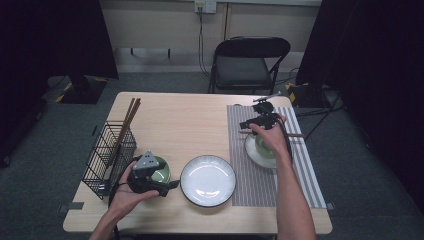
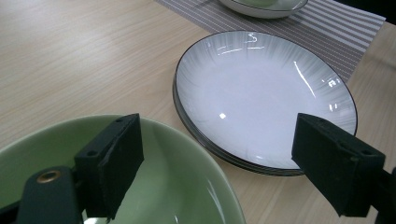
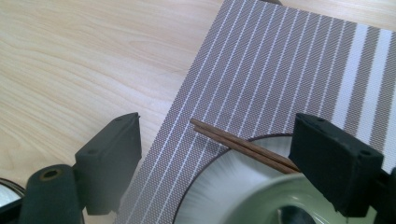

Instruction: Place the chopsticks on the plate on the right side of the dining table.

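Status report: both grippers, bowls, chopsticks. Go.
Left gripper open over green bowl. Right gripper open above chopsticks lying on plate rim. White plate between hands.

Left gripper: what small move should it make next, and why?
Probably shut the left gripper on the green bowl's rim. Its jaws stand open; one pad sits inside the bowl, the other hangs beyond the rim over the white plate. Closing would bring the pads together on the rim for a firm hold before any lift.
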{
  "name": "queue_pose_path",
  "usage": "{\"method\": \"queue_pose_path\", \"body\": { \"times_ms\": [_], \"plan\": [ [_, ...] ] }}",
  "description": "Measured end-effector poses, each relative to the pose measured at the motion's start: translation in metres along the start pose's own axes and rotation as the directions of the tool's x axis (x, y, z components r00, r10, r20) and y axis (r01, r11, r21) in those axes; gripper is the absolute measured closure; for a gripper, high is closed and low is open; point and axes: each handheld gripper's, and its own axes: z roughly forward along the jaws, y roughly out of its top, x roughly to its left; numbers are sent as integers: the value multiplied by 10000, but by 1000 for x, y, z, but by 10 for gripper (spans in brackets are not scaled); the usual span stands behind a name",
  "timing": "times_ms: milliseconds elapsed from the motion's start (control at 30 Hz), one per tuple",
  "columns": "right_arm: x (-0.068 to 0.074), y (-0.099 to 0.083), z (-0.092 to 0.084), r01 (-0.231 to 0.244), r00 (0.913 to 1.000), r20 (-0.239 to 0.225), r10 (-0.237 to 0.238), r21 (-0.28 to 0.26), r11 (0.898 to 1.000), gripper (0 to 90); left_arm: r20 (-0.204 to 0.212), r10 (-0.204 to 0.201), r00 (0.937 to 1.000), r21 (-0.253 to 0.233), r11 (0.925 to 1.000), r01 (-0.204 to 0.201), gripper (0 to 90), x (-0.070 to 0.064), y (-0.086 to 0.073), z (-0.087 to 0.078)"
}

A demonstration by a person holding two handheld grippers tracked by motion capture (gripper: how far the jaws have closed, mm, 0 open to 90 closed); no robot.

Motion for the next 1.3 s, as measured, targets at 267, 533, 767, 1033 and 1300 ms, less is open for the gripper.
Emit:
{"method": "queue_pose_path", "body": {
  "times_ms": [267,533,767,1033,1300],
  "plan": [
    [-12,-5,-21,32,9996,279,-22,-375,9993,158,30,-170,9999,28,9999,170,163,0,-2,3],
    [-24,-11,-38,-8,9989,470,35,-583,9983,158,-42,-19,10000,113,9999,20,163,1,-2,2],
    [-36,-16,-49,-51,9980,625,94,-690,9976,158,-37,-129,9999,108,9999,130,162,1,-3,3],
    [-55,-28,-58,-172,9963,829,244,-858,9962,159,-90,-34,10000,168,9999,35,169,2,-3,3],
    [-79,-39,-62,-697,9905,1132,779,-751,9947,165,-92,-85,9999,208,9997,87,168,2,-4,5]
  ]
}}
